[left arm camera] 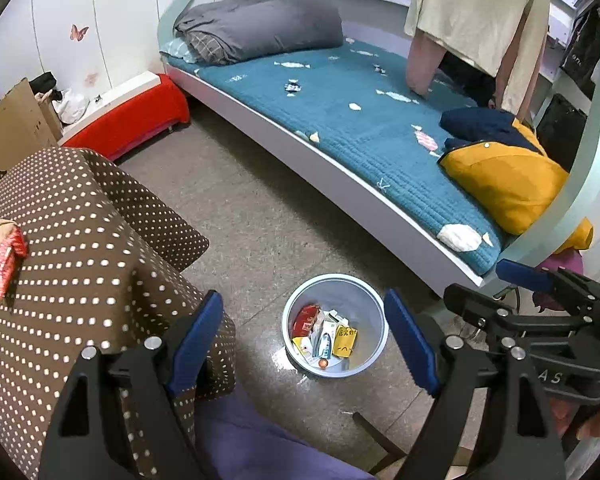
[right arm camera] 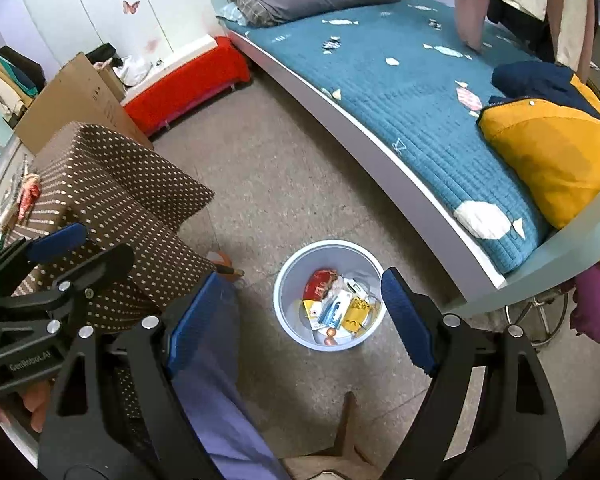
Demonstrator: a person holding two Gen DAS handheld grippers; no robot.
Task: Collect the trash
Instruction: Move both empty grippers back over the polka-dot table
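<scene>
Trash (left arm camera: 324, 336) is seen already dropped in the grey bin (left arm camera: 364, 292) on the floor, framed between the left tongs (left arm camera: 304, 344) and right tongs (right arm camera: 300, 316), both spread wide with nothing gripped and pitched steeply downward above it. Drop step is judged done; a red wrapper (left arm camera: 10, 258) on the dotted counter (left arm camera: 80, 216) and scraps (left arm camera: 458, 237) on the bed (left arm camera: 340, 128) beyond are left, so a reach outward is called for next.

Bed: blue quilted cover (left arm camera: 352, 128) on a white curved frame
Bedding: folded grey quilt (left arm camera: 260, 28) at the far end
Jacket: yellow and navy (left arm camera: 504, 168), at the near end
Bench: red cover (left arm camera: 140, 120) (beside the bed's far end)
Tabletop: brown polka-dot cloth (left arm camera: 80, 216)
Cardboard: flattened box (left arm camera: 8, 128) behind it
</scene>
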